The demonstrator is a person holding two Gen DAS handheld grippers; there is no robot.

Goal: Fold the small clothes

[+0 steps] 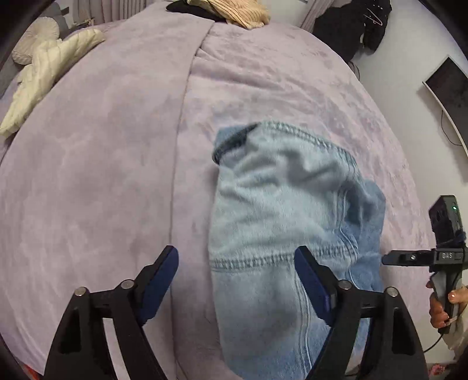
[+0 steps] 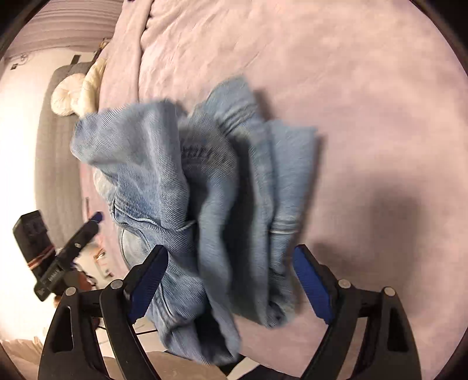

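A light blue denim garment lies crumpled on the lilac bed cover, near the bed's right edge. My left gripper is open above it; its right finger hangs over the denim, its left finger over bare cover. In the right wrist view the same denim is bunched in thick folds between the fingers of my right gripper, which is open and not clamping it. The right gripper also shows at the right edge of the left wrist view. The left gripper shows at the left of the right wrist view.
A cream pillow lies at the far left of the bed. A striped beige garment and dark clothes sit at the far end. A white wall with a dark framed panel is to the right.
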